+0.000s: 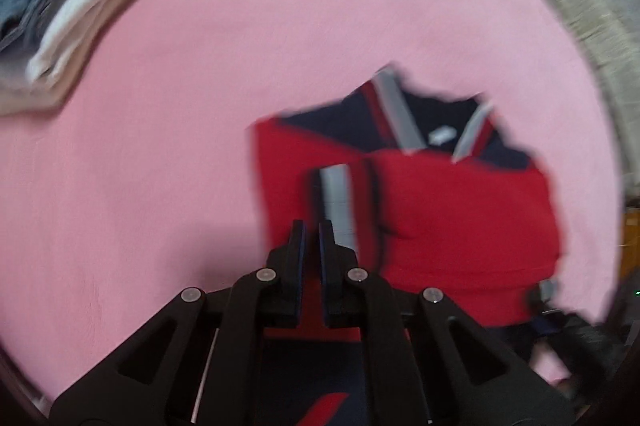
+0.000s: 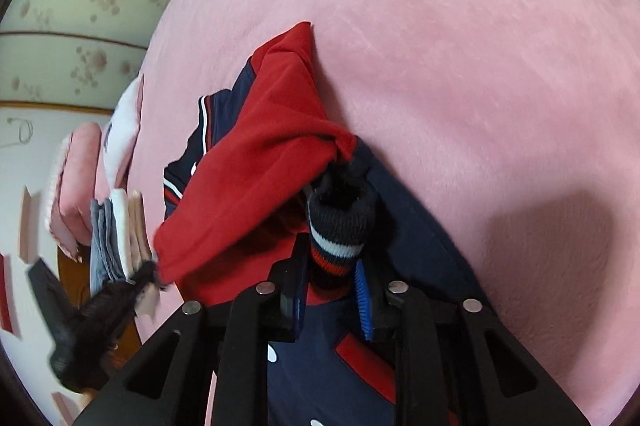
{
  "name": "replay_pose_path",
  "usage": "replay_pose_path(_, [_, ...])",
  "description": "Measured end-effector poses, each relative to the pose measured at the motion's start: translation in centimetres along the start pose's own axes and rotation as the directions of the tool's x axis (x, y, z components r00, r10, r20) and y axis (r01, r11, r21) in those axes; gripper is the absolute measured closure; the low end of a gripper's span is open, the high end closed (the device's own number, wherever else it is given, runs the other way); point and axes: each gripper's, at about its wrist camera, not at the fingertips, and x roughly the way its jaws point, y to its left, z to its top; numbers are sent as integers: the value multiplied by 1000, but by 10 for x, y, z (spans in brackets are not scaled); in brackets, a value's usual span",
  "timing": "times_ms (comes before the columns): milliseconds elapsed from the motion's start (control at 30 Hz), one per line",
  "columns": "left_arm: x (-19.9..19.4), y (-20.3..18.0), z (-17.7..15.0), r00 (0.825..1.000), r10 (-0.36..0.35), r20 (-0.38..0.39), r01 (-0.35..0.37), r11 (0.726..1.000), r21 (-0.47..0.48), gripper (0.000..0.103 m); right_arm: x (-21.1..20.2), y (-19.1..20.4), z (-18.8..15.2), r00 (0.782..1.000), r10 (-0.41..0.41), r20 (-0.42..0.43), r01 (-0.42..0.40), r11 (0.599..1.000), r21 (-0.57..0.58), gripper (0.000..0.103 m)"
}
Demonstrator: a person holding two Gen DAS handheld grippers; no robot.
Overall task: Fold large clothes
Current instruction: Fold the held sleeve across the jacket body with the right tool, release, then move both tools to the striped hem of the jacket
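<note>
The red and navy jacket (image 1: 460, 218) is lying on the pink blanket (image 1: 200, 166), filling the lower right of the left wrist view, its collar with grey stripes pointing toward the upper middle. The view is blurred. The left hand-held gripper (image 1: 313, 226) is sitting at the bottom centre with its jaws clenched nearly together over the jacket's left edge; whether any fabric is being pinched between them cannot be told.

In the right wrist view the jacket (image 2: 248, 178) is occupying the centre, a red sleeve draping diagonally from the upper middle down toward the lower left. The right hand-held gripper (image 2: 332, 266) is grasping the knitted cuff (image 2: 340, 226), dark with white, blue and orange-red bands, which is standing between the two fingers at the lower centre. The pink blanket (image 2: 460, 66) is spreading across the right and top of the frame.

A stack of folded clothes (image 1: 76, 14), grey-blue and white, is resting on the blanket in the upper left of the left wrist view. The same stack of folded clothes (image 2: 116, 238) is showing at the lower left in the right wrist view, beside a dark fuzzy sleeve (image 2: 100, 322) that is blurred.
</note>
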Motion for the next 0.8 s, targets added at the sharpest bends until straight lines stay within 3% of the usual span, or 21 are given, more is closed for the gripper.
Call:
replay_pose_path(33, [3, 5, -2, 998, 64, -14, -64, 998, -8, 99, -6, 3, 1, 999, -33, 18, 33, 999, -12, 72])
replay_pose_path(67, [2, 12, -4, 995, 102, -20, -102, 994, -26, 99, -11, 6, 3, 997, -69, 36, 70, 997, -20, 63])
replay_pose_path(100, [-2, 20, -5, 993, 113, -17, -114, 991, -63, 99, -21, 11, 5, 991, -113, 66, 115, 993, -30, 61])
replay_pose_path(200, [-21, 34, -3, 1000, 20, 23, -16, 990, -138, 99, -50, 29, 9, 964, -184, 193, 205, 975, -91, 54])
replay_pose_path(300, [-35, 19, 2, 994, -92, 62, 96, 993, -70, 99, -70, 52, 20, 944, -155, 290, 220, 954, -206, 54])
replay_pose_path(400, [-36, -13, 8, 981, -183, 60, 181, 983, 32, 99, -58, 77, 34, 969, -52, 240, 132, 935, -329, 55])
replay_pose_path(467, [-27, -34, 10, 977, -210, 34, 208, 976, 62, 99, -38, 95, 41, 984, 20, 175, 48, 926, -375, 75])
replay_pose_path(533, [-19, -54, 13, 979, -203, 30, 200, 976, 83, 99, -11, 111, 44, 994, 67, 85, -27, 916, -401, 81])
replay_pose_path(600, [-7, -64, 11, 987, -157, 29, 153, 983, 105, 99, 21, 128, 40, 998, 64, 5, -55, 891, -451, 84])
replay_pose_path(700, [13, -63, 9, 989, -145, -15, 146, 987, 74, 99, 45, 139, 26, 999, -37, -29, 15, 844, -536, 86])
replay_pose_path(800, [20, -47, 4, 986, -167, -27, 168, 985, 42, 99, 55, 132, 27, 990, -132, 43, 133, 817, -561, 95])
